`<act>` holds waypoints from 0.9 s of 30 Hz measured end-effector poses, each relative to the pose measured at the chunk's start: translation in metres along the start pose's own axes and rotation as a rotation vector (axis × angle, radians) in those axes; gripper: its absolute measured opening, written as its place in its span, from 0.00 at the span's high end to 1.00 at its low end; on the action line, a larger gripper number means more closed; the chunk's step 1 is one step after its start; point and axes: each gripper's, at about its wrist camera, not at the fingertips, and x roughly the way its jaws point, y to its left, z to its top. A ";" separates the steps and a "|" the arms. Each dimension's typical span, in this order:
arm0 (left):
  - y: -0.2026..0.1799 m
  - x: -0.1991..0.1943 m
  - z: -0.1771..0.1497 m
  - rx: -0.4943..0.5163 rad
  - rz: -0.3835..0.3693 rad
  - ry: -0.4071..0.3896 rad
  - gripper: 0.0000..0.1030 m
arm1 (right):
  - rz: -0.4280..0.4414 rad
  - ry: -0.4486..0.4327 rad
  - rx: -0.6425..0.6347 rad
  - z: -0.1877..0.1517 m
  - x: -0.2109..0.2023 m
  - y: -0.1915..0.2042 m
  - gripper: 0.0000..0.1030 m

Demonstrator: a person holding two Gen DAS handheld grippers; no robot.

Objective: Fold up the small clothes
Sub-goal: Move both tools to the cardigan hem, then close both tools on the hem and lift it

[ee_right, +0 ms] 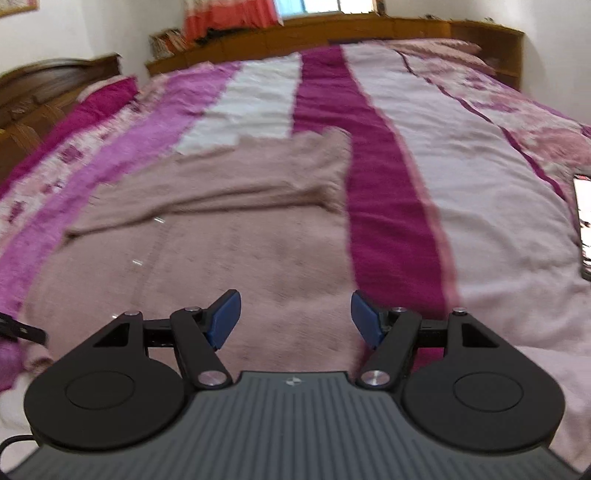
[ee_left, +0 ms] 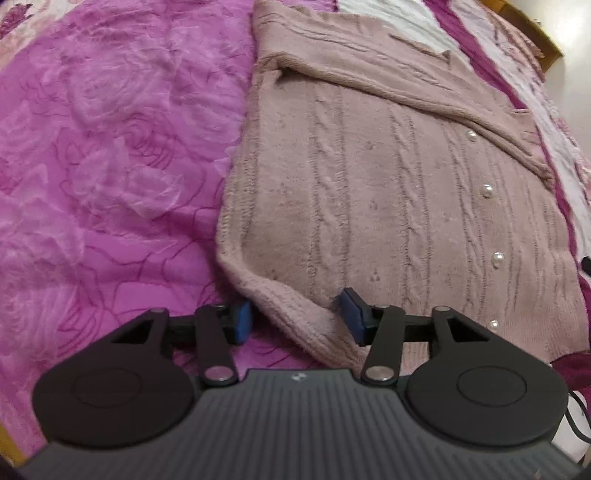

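Observation:
A dusty-pink cable-knit cardigan (ee_left: pixel 388 177) with pearl buttons (ee_left: pixel 487 191) lies flat on the bed, its sleeves folded across the chest. My left gripper (ee_left: pixel 295 317) is open, its blue pads on either side of the cardigan's near left hem corner (ee_left: pixel 295 310), which lies between them. In the right wrist view the same cardigan (ee_right: pixel 240 229) spreads ahead, a folded sleeve (ee_right: pixel 240 184) across it. My right gripper (ee_right: pixel 295 321) is open and empty over the cardigan's near right edge.
The bed has a magenta rose-patterned cover (ee_left: pixel 110 147) with pink, white and magenta stripes (ee_right: pixel 369 147). A phone (ee_right: pixel 583 229) lies at the right edge. A wooden headboard (ee_right: pixel 332 29) and side furniture (ee_right: pixel 44 96) stand behind.

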 end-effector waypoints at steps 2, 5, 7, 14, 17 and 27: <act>-0.001 0.001 -0.001 0.008 -0.026 -0.005 0.41 | -0.017 0.037 0.018 -0.002 0.006 -0.008 0.29; -0.002 0.004 -0.002 0.016 -0.043 -0.012 0.41 | 0.049 0.111 0.083 -0.006 0.018 -0.021 0.29; -0.001 0.005 -0.001 0.006 -0.061 -0.013 0.40 | 0.129 0.149 0.117 -0.007 0.023 -0.023 0.29; 0.003 0.009 0.003 -0.007 -0.106 0.002 0.41 | 0.254 0.276 0.118 -0.011 0.046 -0.020 0.29; 0.003 0.009 0.002 -0.009 -0.138 0.007 0.42 | 0.282 0.300 0.110 -0.011 0.053 -0.020 0.29; 0.002 -0.007 0.004 -0.033 -0.292 -0.059 0.83 | 0.388 0.244 0.171 -0.002 0.050 -0.034 0.86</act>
